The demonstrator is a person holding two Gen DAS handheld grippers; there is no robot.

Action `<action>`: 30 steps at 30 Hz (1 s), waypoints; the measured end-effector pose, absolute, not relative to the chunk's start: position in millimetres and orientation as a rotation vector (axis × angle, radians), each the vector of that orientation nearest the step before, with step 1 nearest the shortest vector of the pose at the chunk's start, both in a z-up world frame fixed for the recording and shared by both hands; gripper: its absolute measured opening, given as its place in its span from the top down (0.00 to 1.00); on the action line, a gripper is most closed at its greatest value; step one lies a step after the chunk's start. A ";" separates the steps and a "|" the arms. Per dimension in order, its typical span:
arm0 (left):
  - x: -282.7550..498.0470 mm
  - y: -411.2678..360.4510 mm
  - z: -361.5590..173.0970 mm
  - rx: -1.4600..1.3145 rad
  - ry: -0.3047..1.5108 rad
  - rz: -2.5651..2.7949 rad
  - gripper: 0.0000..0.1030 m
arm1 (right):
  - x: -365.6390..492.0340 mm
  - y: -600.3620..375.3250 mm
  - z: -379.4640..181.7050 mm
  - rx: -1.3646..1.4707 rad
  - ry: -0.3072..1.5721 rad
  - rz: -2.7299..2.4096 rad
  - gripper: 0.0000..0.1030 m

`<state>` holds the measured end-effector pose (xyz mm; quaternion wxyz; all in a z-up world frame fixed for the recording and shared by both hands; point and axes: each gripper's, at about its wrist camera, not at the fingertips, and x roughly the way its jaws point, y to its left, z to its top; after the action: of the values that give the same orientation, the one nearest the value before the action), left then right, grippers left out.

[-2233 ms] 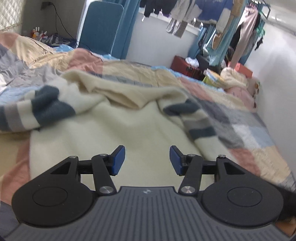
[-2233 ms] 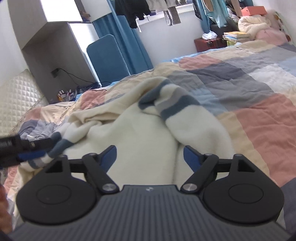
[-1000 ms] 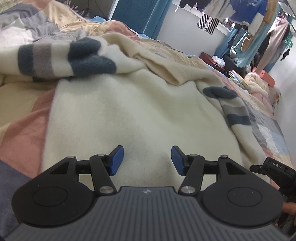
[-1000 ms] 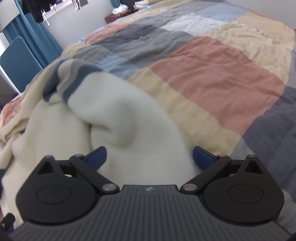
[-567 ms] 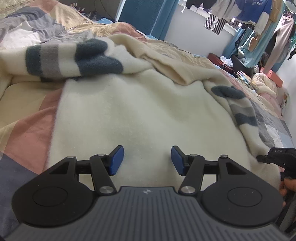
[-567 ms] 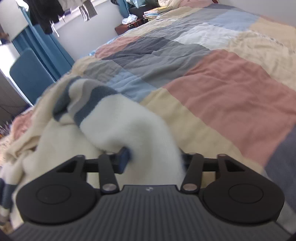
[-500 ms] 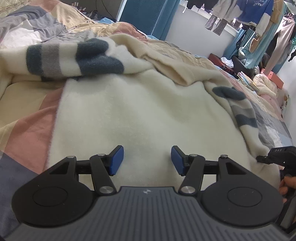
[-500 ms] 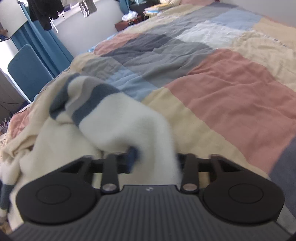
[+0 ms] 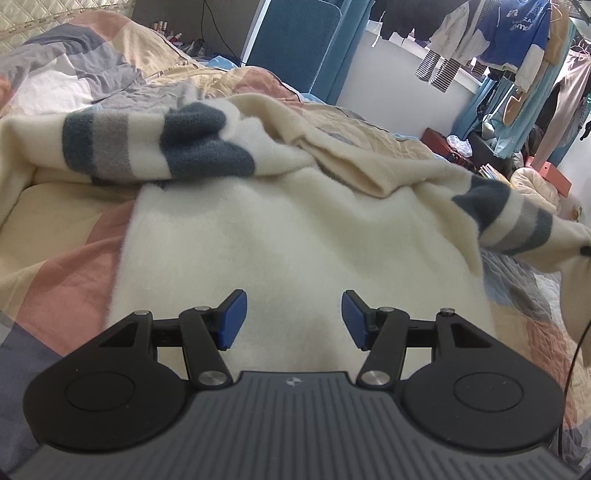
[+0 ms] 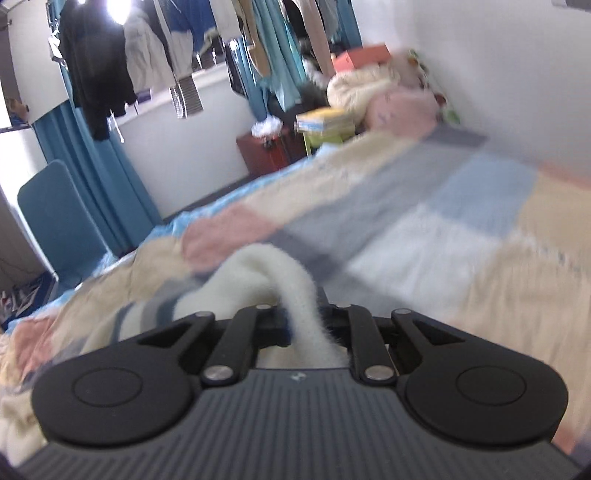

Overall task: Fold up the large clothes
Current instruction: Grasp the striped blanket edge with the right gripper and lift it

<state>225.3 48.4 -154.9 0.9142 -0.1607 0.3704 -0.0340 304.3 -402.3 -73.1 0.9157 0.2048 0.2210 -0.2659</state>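
Fleecy sweater sleeve (image 10: 295,295) in right tongs (image 10: 306,326)

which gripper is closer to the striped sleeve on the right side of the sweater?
Right. The right gripper is clamped on that striped sleeve; the left gripper hovers open over the sweater body, apart from the sleeve.

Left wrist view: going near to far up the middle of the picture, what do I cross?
Left gripper, open over the cloth → cream sweater body → its folded tan collar → patchwork quilt → white wall → hanging clothes.
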 end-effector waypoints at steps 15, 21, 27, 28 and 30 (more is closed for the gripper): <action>268.6 48.7 -173.7 -0.310 0.786 -0.080 0.39 | 363.0 -523.7 -201.7 0.724 0.605 -0.452 0.56; 265.5 46.3 -174.9 -0.306 0.790 -0.098 0.39 | 318.4 -527.5 -195.8 0.708 0.570 -0.379 0.45; 253.4 44.2 -166.8 -0.310 0.764 -0.122 0.39 | 283.8 -534.4 -203.6 0.660 0.629 -0.352 0.41; 252.4 43.5 -165.2 -0.307 0.762 -0.118 0.39 | 285.2 -533.1 -203.8 0.642 0.650 -0.331 0.43; 248.7 43.9 -161.0 -0.323 0.765 -0.123 0.39 | 292.0 -527.5 -197.7 0.571 0.693 -0.318 0.66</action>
<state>248.7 43.9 -161.0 0.9131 -0.1567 0.3715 -0.0599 292.0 -527.5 -197.7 0.8887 0.2747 0.3337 -0.1532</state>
